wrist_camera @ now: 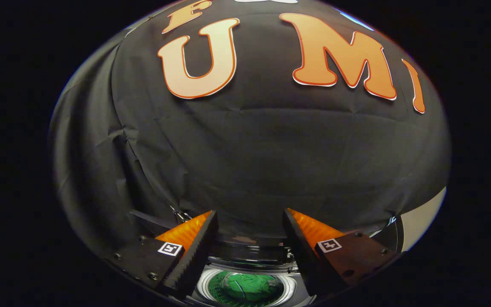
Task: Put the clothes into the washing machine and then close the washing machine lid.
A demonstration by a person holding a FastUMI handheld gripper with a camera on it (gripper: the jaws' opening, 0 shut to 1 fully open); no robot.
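1. Gripper view: fisheye camera riding on the gripper [249, 221], looking forward along its two fingers, which stand apart with nothing between them.
2. Faces mostly level, at the booth's black cloth wall [254, 149], which hangs near and spans most of the field.
3. Camera sits above the washing machine [245, 264]; its open round drum [245, 288] shows low down, between and below the fingers, with green cloth [247, 286] inside.
4. Strong barrel bend; straight edges curve toward the rim.
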